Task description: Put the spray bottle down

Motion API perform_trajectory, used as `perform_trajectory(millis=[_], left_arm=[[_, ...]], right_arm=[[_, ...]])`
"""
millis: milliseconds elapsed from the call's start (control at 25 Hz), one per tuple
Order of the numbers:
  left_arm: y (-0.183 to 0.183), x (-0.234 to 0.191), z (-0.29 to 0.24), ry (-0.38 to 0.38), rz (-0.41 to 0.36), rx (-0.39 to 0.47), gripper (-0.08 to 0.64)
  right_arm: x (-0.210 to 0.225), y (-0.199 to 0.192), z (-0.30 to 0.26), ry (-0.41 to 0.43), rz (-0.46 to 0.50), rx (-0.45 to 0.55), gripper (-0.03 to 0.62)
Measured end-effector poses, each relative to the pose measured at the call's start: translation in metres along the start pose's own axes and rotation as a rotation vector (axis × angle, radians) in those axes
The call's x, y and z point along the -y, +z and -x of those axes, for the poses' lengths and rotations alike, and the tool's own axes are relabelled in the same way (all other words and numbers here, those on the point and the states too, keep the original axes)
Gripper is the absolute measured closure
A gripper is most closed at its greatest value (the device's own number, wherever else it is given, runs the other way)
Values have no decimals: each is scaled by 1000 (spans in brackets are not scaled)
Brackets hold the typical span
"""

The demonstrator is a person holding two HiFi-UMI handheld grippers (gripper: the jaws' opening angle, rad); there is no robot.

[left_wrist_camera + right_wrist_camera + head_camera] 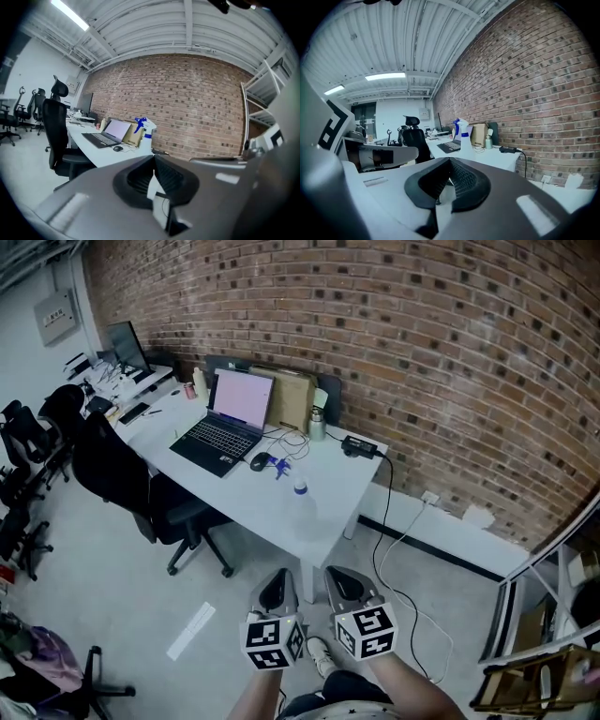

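The spray bottle (pixel 301 505), clear with a blue collar and blue trigger, stands upright near the front edge of the white table (pixel 253 502). Nothing holds it. My left gripper (pixel 275 592) and right gripper (pixel 345 585) hang side by side over the floor, short of the table, both shut and empty. In the left gripper view the spray bottle (pixel 144 129) shows far ahead beyond the left gripper (pixel 153 157), whose jaws are pressed together. In the right gripper view the spray bottle (pixel 464 133) stands far off above the closed right gripper (pixel 450 161).
An open laptop (pixel 225 423), a mouse (pixel 260 460), a metal flask (pixel 317 425) and a power adapter (pixel 359 446) lie on the table. A black office chair (pixel 141 488) stands at its left. A metal shelf (pixel 534 652) is at the right. A cable (pixel 398 549) trails over the floor.
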State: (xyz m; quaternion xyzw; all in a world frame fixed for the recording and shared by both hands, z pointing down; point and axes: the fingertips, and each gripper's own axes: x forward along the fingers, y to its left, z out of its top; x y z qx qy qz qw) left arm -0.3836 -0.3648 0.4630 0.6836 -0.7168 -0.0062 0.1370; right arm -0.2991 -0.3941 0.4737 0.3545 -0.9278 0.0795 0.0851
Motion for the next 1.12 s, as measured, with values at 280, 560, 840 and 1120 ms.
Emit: perform_trajectory(millis=[280,560,840,1120], left_arm=[[-11,15,40,-8,-38,-17,552],[-12,22,54,-19,-53,-22,552],[-8,19,55,-16,-54,-26,552],[-7,17,48,-19,-66,-26,552]], right_arm=[[-30,-10,28,37,23,-13,594],[-43,-6,39,45,47,2,595],[-46,1,39,45,59,14,595],[-45,6,31,43,65,27,595]])
